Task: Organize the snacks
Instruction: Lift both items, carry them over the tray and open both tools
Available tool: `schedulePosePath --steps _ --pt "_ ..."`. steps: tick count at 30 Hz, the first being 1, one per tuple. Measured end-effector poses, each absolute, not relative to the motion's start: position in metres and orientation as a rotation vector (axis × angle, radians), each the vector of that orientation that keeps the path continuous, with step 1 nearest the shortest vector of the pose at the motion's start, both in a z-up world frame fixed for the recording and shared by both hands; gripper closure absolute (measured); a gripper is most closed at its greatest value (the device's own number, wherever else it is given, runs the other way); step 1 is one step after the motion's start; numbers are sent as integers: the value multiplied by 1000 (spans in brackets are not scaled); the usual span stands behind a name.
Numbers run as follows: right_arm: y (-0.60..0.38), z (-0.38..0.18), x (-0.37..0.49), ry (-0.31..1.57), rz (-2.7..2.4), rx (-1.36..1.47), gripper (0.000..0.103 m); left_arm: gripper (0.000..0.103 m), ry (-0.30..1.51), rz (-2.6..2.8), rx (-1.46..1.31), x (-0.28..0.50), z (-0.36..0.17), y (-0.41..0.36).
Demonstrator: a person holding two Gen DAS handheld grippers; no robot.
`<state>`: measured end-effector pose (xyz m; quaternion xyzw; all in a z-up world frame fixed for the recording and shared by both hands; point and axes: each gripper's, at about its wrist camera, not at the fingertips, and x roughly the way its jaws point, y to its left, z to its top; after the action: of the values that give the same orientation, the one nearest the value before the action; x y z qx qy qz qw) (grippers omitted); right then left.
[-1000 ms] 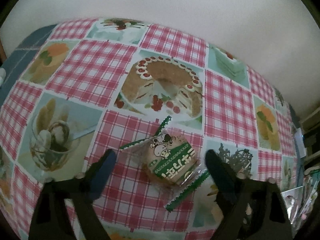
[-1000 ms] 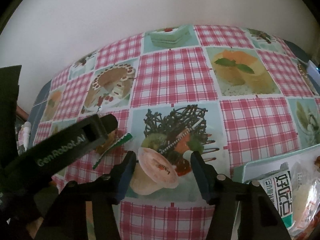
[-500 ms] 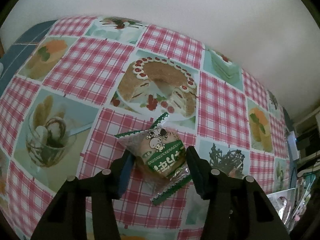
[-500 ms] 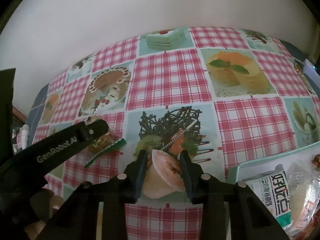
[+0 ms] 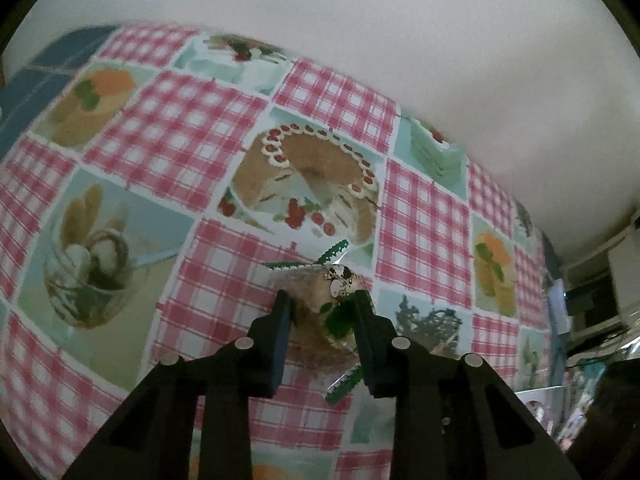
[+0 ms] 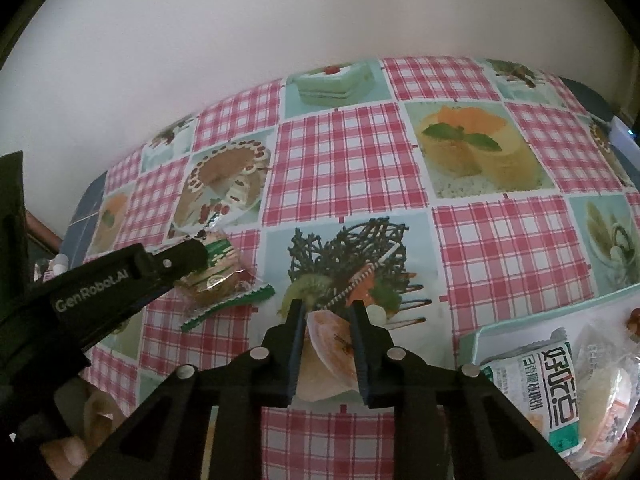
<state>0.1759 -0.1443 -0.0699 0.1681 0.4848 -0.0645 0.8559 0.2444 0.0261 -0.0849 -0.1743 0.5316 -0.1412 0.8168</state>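
A clear snack packet with green zigzag ends (image 5: 336, 284) holds a round brown cake and lies on the checked tablecloth. My left gripper (image 5: 320, 300) has a finger on each side of it. Its jaws are closing and the pads press into the wrapper. The right wrist view shows the same packet (image 6: 218, 276) under the left gripper (image 6: 192, 254) at the left. My right gripper (image 6: 326, 306) is shut on a small peach-coloured cup with a sealed lid (image 6: 330, 340), which lies tilted on the cloth.
A pale tray (image 6: 520, 316) at the lower right holds several wrapped snacks, among them a white and green packet (image 6: 548, 376). A white wall runs behind the table's far edge. A hand (image 6: 68, 452) holds the left gripper at the lower left.
Both grippers went from wide open to closed on their snacks: the left on the cake packet, the right on the cup. The left gripper also tilted a little.
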Motion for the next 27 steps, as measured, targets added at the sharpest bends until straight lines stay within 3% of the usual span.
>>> schedulePosePath --steps 11,27 --pt "-146 -60 174 995 -129 356 86 82 1101 -346 -475 242 -73 32" --pt "-149 -57 173 999 -116 369 88 83 1108 -336 -511 239 -71 37"
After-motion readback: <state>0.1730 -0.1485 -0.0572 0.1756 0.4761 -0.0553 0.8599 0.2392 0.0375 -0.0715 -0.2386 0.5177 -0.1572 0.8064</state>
